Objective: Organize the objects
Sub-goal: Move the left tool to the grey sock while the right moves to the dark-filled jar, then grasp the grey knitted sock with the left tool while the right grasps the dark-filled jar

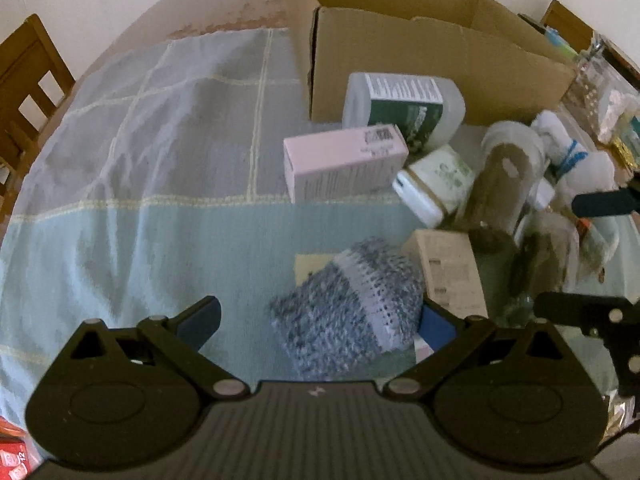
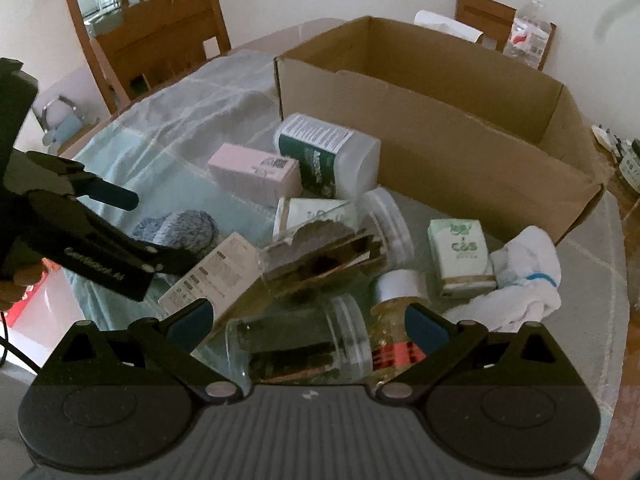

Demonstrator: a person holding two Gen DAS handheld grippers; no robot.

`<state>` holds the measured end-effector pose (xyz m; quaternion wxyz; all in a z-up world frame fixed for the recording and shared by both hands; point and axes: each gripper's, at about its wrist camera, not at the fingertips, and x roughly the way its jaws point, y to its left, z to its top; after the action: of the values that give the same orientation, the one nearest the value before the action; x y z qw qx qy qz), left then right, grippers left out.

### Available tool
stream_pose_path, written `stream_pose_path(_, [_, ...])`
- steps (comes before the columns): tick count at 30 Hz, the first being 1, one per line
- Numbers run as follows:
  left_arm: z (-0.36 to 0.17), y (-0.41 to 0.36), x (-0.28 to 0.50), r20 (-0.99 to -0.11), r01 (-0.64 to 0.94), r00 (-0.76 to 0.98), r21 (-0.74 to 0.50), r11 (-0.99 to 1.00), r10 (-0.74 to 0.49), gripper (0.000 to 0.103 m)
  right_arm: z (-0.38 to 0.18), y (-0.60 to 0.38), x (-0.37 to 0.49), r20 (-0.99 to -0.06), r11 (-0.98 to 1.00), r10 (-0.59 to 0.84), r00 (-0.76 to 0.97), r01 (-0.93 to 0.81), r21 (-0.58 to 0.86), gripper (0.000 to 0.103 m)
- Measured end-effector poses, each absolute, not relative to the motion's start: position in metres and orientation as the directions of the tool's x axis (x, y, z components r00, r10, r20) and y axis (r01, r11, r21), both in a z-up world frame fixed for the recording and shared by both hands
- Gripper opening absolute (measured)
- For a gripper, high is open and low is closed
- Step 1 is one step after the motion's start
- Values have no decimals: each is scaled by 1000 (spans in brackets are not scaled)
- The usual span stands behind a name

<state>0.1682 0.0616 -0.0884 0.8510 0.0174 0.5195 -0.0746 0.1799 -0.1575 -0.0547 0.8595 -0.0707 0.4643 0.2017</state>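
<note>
Facing tissue pack [image 2: 460, 256] marked "CéS"

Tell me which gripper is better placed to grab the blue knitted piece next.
Left, probably. The left gripper is open with the blue knitted piece lying right between its fingers. The right gripper is open over a clear jar, with the knit farther off, beyond a cream box.

Left gripper [image 1: 320, 322] and right gripper [image 2: 306, 322] — jaws spread wide.
</note>
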Motion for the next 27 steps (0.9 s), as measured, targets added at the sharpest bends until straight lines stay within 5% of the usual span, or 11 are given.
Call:
stream_pose_path(20, [-105,53,165,-892,166,439,-39,985,-109,102,-70,-129,176,-878,822,250,409,-568,-31,103])
stream_pose_path(27, [-107,45,169,-890,155,447,-23,988,-91,101,-72,-127,177,-881,796,230,413,-601,-73,95])
